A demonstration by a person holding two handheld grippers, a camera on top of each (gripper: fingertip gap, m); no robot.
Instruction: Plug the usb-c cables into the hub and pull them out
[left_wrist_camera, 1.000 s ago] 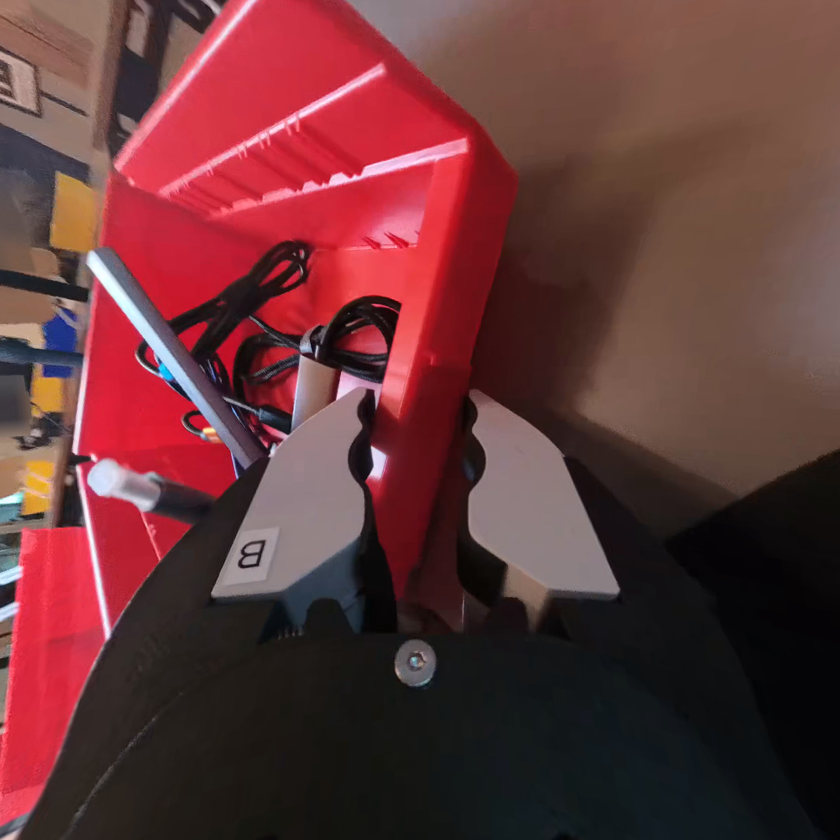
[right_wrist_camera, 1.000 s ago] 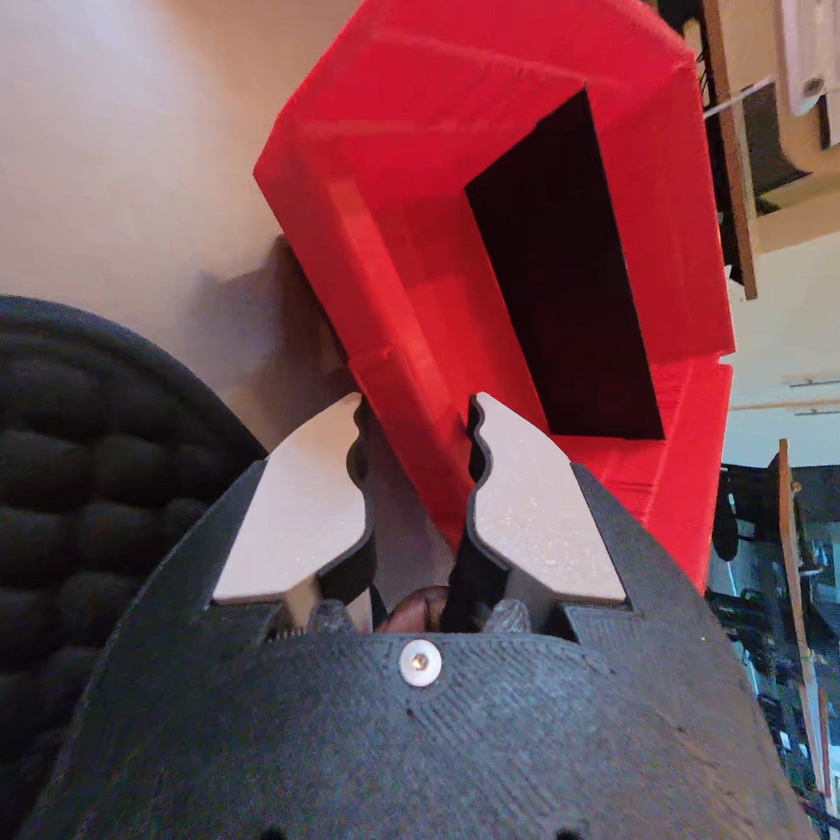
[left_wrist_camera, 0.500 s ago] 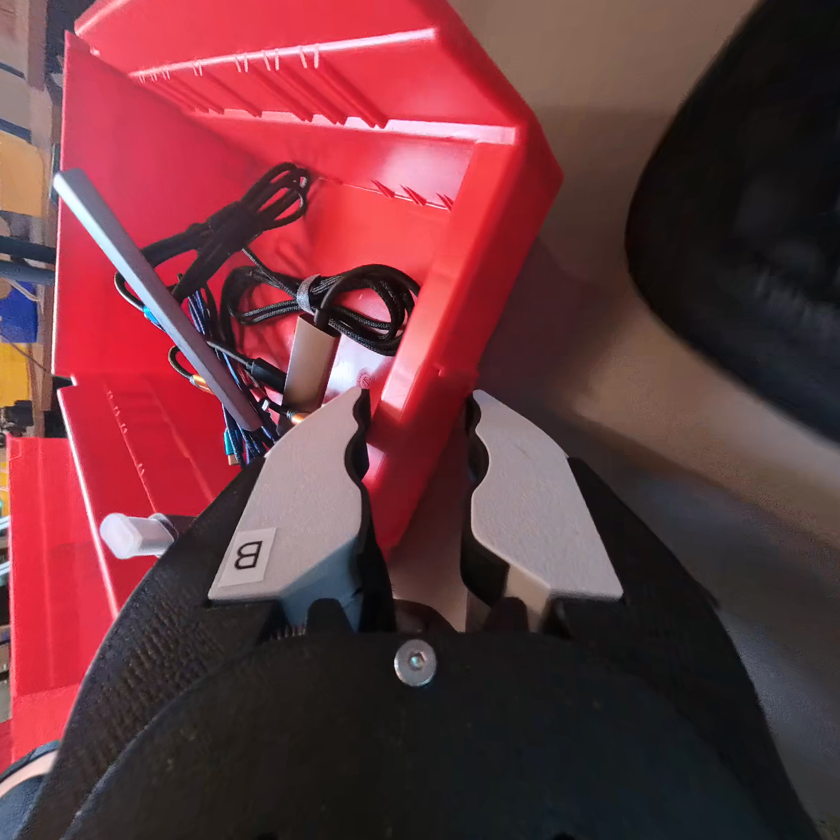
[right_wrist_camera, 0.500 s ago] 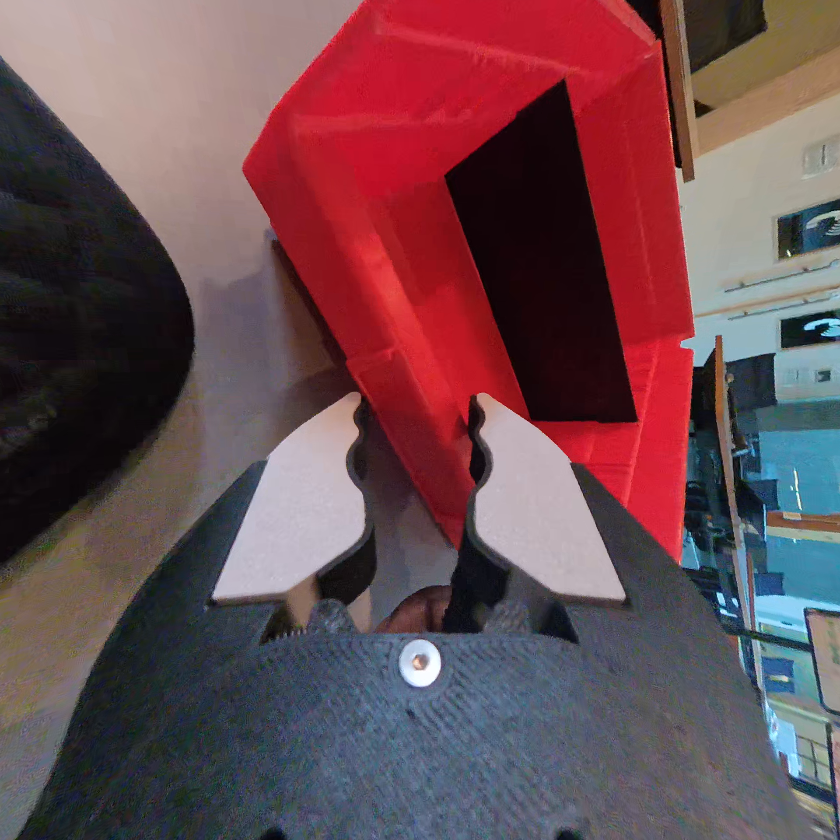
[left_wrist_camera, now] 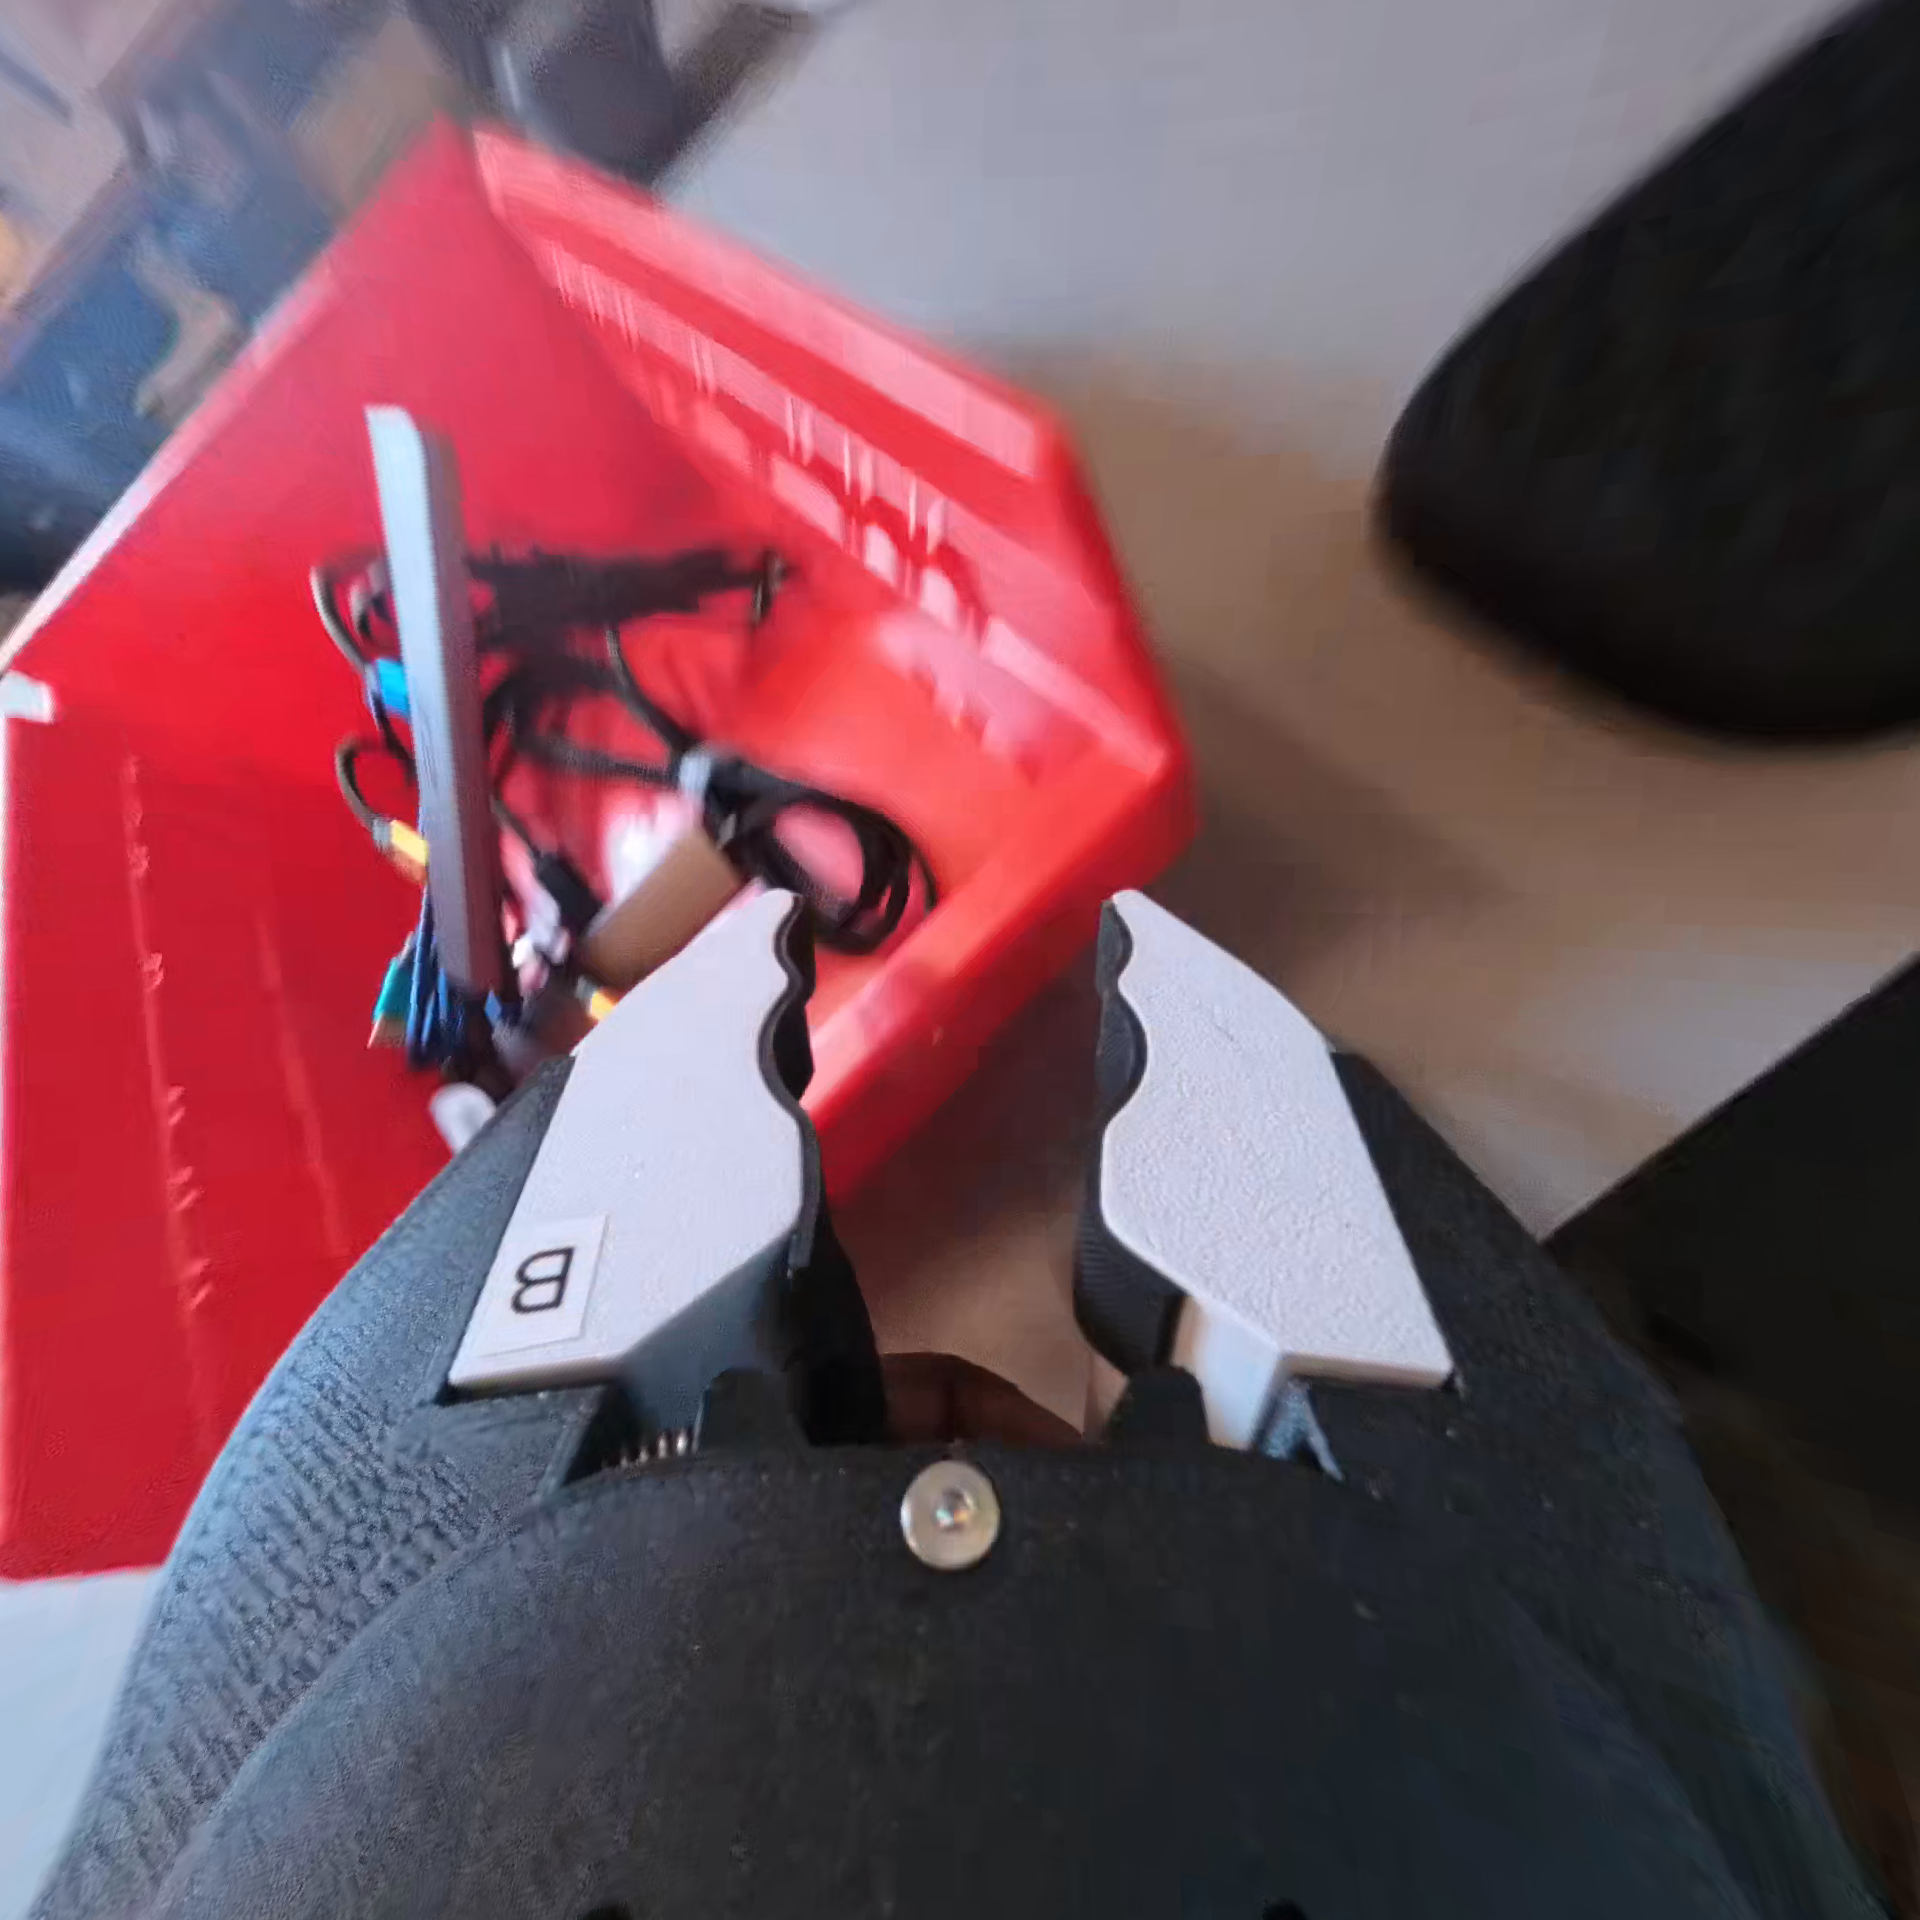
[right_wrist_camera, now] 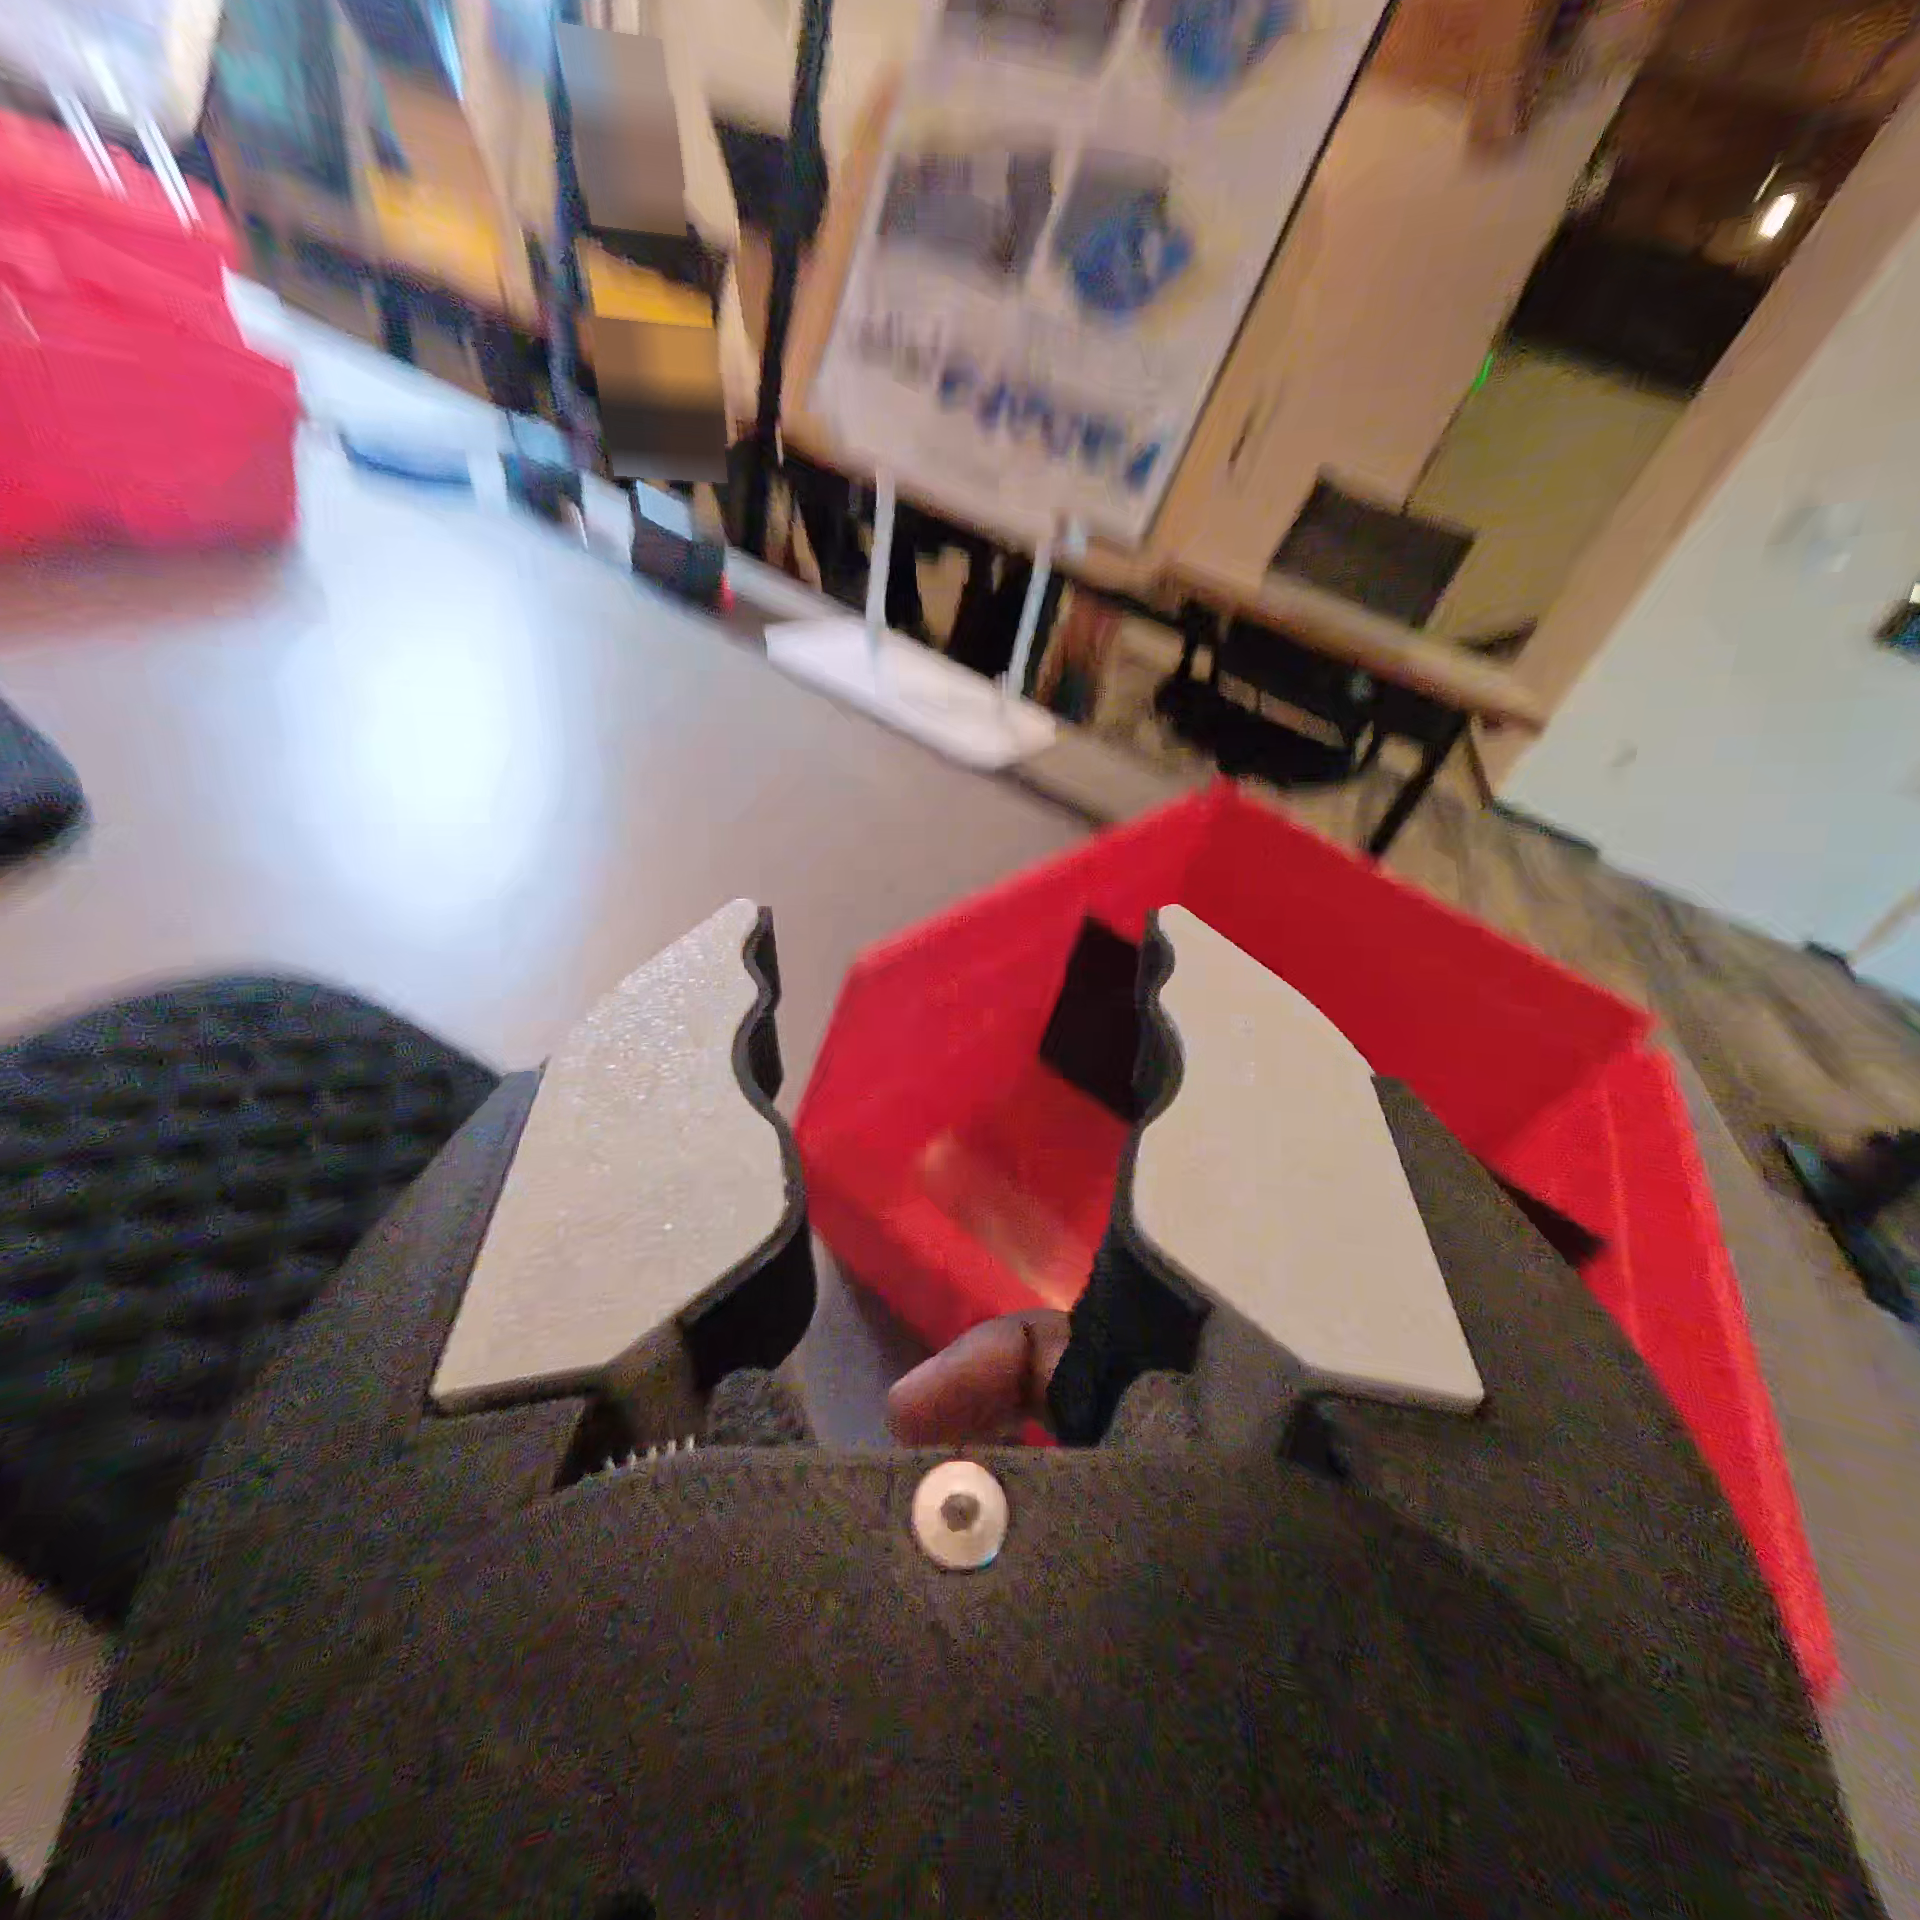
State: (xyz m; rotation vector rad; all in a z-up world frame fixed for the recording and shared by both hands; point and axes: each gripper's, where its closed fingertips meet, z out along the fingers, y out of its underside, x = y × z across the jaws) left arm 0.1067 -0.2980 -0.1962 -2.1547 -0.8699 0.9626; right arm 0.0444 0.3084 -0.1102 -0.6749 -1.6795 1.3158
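Left claw [left_wrist_camera: 951,914] released, just off red plastic bin [left_wrist_camera: 1091,727] of tangled black cables [left_wrist_camera: 790,821]; right claw [right_wrist_camera: 951,920] released before another red bin [right_wrist_camera: 1455,977].

In the left wrist view, a bin [left_wrist_camera: 987,1049] is being seen ahead and left of the left gripper [left_wrist_camera: 948,914], on the table [left_wrist_camera: 1558,997]. A tangle of cables [left_wrist_camera: 665,665] is lying inside it, with a flat hub [left_wrist_camera: 436,686] standing tilted among them (its lower end is buried). In the right wrist view, a second bin [right_wrist_camera: 1455,987] is being framed just beyond the right gripper [right_wrist_camera: 956,920], a dark panel [right_wrist_camera: 1091,1023] lying inside it.
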